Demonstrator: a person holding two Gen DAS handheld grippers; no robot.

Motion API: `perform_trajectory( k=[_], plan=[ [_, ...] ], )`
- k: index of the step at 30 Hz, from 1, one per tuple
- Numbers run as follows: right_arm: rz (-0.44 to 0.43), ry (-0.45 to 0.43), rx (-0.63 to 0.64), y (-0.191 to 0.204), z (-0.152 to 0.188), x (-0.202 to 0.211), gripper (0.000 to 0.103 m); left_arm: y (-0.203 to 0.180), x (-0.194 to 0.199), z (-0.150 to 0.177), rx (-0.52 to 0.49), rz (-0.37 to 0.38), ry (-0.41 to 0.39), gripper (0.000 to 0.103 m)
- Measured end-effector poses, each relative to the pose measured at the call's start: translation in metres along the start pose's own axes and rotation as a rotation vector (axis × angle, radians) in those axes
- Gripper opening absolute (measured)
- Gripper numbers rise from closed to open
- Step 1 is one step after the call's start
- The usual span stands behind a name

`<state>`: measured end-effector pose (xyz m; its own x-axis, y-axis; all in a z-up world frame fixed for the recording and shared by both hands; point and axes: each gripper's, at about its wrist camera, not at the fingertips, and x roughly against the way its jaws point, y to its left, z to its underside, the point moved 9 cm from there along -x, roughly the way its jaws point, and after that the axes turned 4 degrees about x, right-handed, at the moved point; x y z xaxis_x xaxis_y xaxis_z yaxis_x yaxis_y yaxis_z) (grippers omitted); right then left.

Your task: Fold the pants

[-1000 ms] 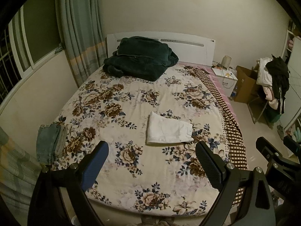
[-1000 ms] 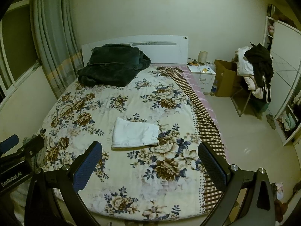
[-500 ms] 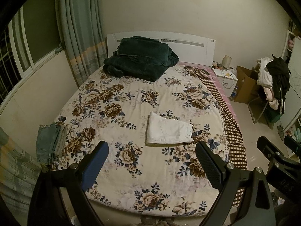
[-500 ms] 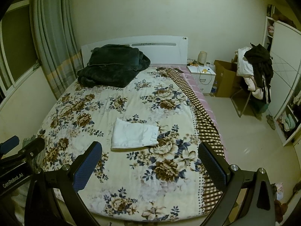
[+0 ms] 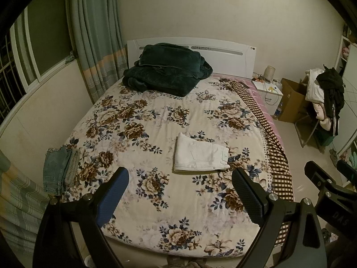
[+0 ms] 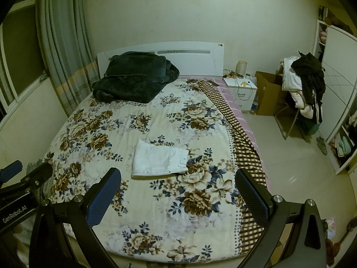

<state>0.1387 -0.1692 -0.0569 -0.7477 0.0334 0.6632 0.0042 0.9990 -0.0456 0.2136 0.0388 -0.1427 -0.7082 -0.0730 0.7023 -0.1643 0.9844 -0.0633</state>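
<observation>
The white pants (image 5: 199,155) are lying folded into a flat rectangle on the bed (image 5: 156,203), near the middle of the flowered cover and a little toward its foot. The left gripper (image 5: 179,192) is hanging above the foot of the bed with its jaws standing wide and holding nothing. The right gripper (image 6: 178,191) is doing the same beside it, jaws wide and empty, apart from the pants. A dark green blanket (image 5: 167,69) is resting in a heap against the white headboard (image 5: 225,52). At the left edge of the bed, 1 small pile of folded jeans (image 5: 59,170) is sitting, well apart from the pants. A checked cloth (image 6: 243,143) is running along the right side of the bed.
</observation>
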Motion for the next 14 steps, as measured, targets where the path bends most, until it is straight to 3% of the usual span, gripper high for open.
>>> perform_trajectory(
  k=[14],
  plan=[
    [0.000,0.001,0.004,-0.0016,-0.0029,-0.0009,0.103,-0.0026,0.0004,0.0038,0.006,0.008,0.004,0.094]
  ],
)
